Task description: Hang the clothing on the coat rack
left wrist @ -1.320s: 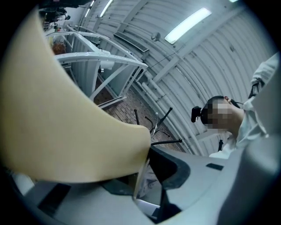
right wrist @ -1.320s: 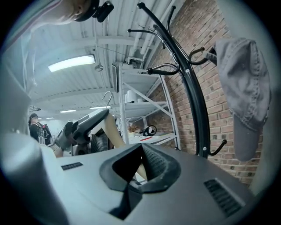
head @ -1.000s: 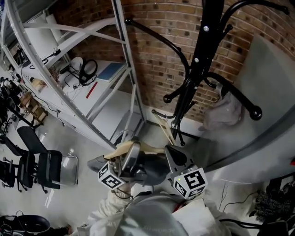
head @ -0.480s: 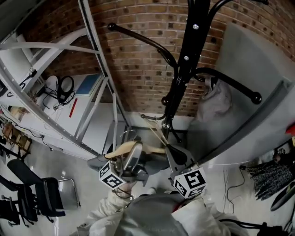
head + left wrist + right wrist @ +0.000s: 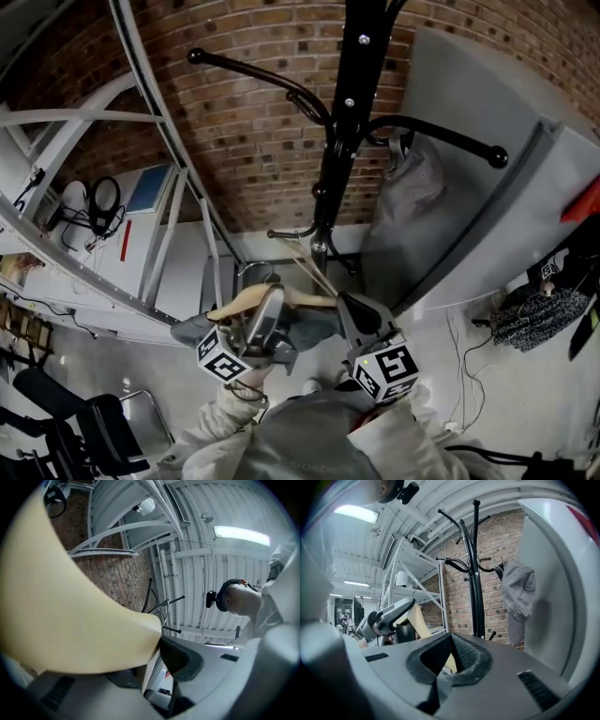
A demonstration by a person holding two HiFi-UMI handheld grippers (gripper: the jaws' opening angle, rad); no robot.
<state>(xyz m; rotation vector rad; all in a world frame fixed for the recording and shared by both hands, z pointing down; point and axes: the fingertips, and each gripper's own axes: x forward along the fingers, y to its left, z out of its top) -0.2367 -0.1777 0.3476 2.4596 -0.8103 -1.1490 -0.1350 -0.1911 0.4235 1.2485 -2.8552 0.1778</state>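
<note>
A black coat rack (image 5: 342, 122) stands against the brick wall, and a grey garment (image 5: 412, 187) hangs from one of its arms. Below it I hold a pale wooden hanger (image 5: 272, 300) with dark grey clothing (image 5: 314, 326) draped under it. My left gripper (image 5: 267, 323) is shut on the hanger's left part; the hanger (image 5: 70, 602) fills the left gripper view, pressed against a pad (image 5: 180, 658). My right gripper (image 5: 361, 319) grips the hanger's right end, its jaws closed together (image 5: 450, 641). The rack (image 5: 476, 573) and the hung garment (image 5: 518, 590) rise ahead of it.
A grey metal shelving frame (image 5: 150, 122) slants across the left, with a white desk and headphones (image 5: 98, 202) behind it. A grey panel (image 5: 469, 159) stands right of the rack. Cables (image 5: 530, 314) lie at the right and an office chair (image 5: 84, 436) at the lower left.
The head view has swung right: the rack and shelving slid left in frame and the chairs mostly left it. Both grippers keep the same hold on the hanger.
</note>
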